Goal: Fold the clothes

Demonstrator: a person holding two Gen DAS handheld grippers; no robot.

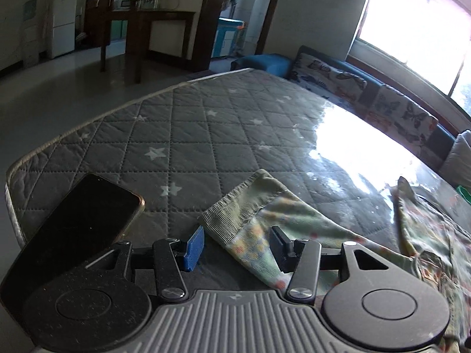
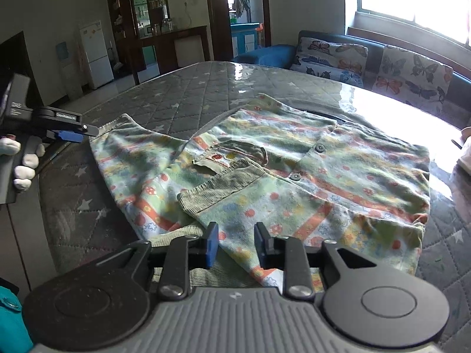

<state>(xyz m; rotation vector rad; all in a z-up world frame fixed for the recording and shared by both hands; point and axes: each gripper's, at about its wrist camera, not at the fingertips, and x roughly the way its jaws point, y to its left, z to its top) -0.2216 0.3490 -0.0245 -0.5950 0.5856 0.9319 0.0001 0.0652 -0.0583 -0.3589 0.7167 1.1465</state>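
The child's shirt [image 2: 294, 170] lies on the quilted mattress [image 2: 182, 94], one sleeve folded across the front; it looks soft, light, limp — best taken at the ribbed cuff [image 1: 232, 206]; left gripper [image 1: 235, 245] spread, empty; right gripper [image 2: 235, 242] parted, pads clear of cloth.

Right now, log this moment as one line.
shirt: flat on mattress | right sleeve folded in | left gripper: open at left cuff | right gripper: open, over sleeve
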